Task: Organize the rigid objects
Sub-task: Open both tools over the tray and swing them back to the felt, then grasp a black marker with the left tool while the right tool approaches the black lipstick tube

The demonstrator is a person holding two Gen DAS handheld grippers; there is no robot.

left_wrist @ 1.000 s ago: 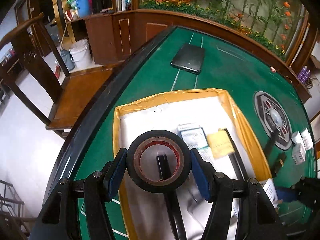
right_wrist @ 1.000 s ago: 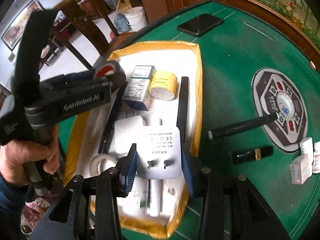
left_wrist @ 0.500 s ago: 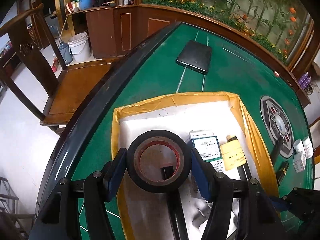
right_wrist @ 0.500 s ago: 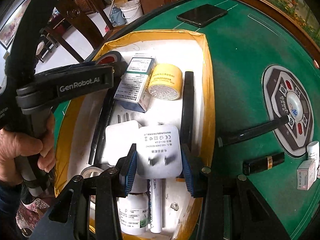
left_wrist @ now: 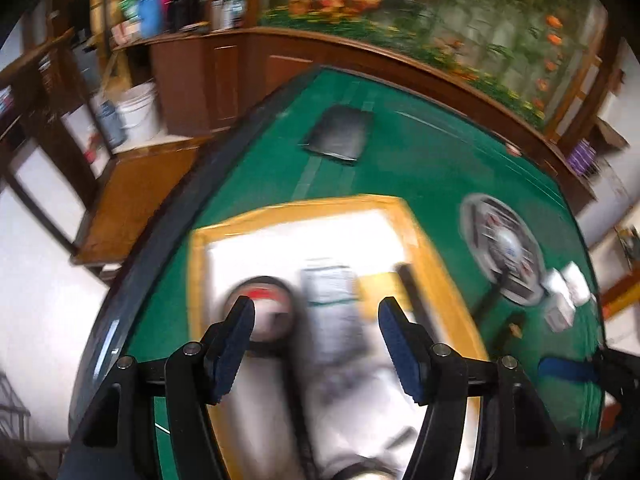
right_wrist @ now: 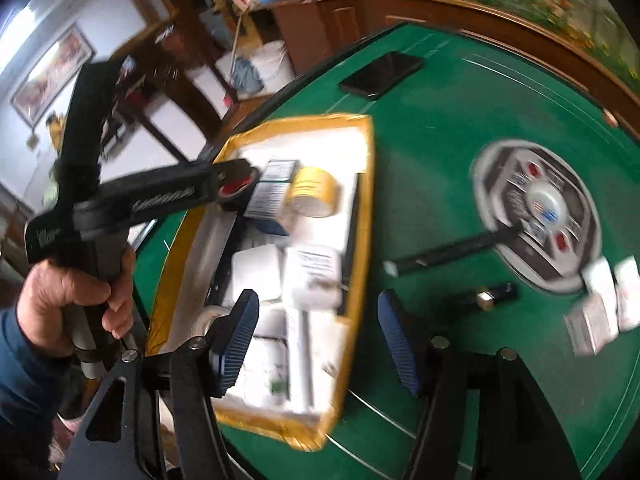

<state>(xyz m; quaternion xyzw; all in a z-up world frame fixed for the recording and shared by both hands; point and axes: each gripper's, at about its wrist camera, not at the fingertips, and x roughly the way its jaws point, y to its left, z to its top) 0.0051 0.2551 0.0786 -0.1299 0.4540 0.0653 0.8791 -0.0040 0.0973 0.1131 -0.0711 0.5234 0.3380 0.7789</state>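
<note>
Both grippers are spread wide and hold nothing — the left gripper (left_wrist: pixel 316 344) hangs over the yellow-edged tray (left_wrist: pixel 436 264), the right gripper (right_wrist: pixel 318 344) over the near right corner of the tray (right_wrist: pixel 362 216). Motion blur makes much hard to read. The black tape roll (left_wrist: pixel 262 314) lies inside the tray at its left side, partly hidden behind the left blue pad (left_wrist: pixel 234 344); whether the pad touches it I cannot tell. The white power adapter (right_wrist: pixel 314 276) rests in the tray — just beside a white box (right_wrist: pixel 256 278). On the green table (right_wrist: pixel 440 128), right of the tray, lie a black pen (right_wrist: pixel 452 252) and small white boxes (right_wrist: pixel 604 308), their labels unreadable.
</note>
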